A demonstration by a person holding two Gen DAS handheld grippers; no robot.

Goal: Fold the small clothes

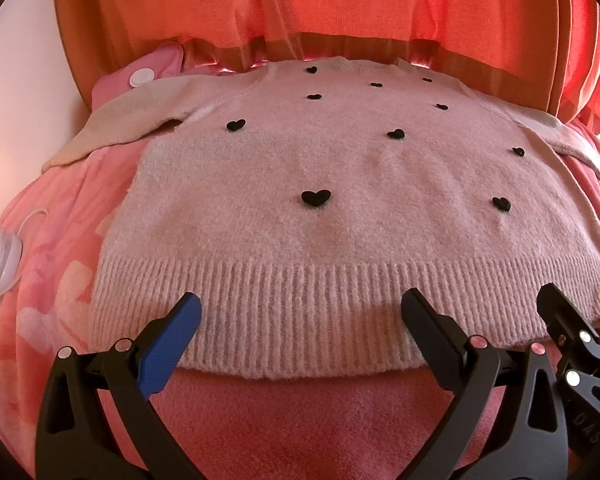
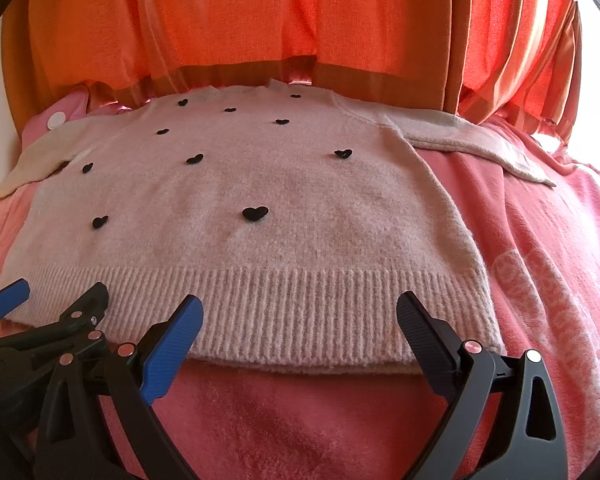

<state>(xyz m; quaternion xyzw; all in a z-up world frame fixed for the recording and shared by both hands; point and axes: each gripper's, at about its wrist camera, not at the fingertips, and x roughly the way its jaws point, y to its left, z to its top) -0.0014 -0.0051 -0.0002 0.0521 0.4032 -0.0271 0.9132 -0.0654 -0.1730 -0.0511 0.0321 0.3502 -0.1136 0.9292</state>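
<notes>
Through my left camera, my left tongs (image 1: 300, 316) are wide open and hold nothing, just above the ribbed bottom edge of the pink sweater (image 1: 324, 168). The sweater lies flat on the pink blanket (image 1: 52, 240), front side up, with both sleeves spread out. Nothing is folded yet, so I think all the folding is left to do. Through my right camera, my right tongs (image 2: 300, 316) are wide open and empty too, by the same edge. The sweater looks soft and fuzzy, with little black hearts (image 2: 255, 212) on it.
</notes>
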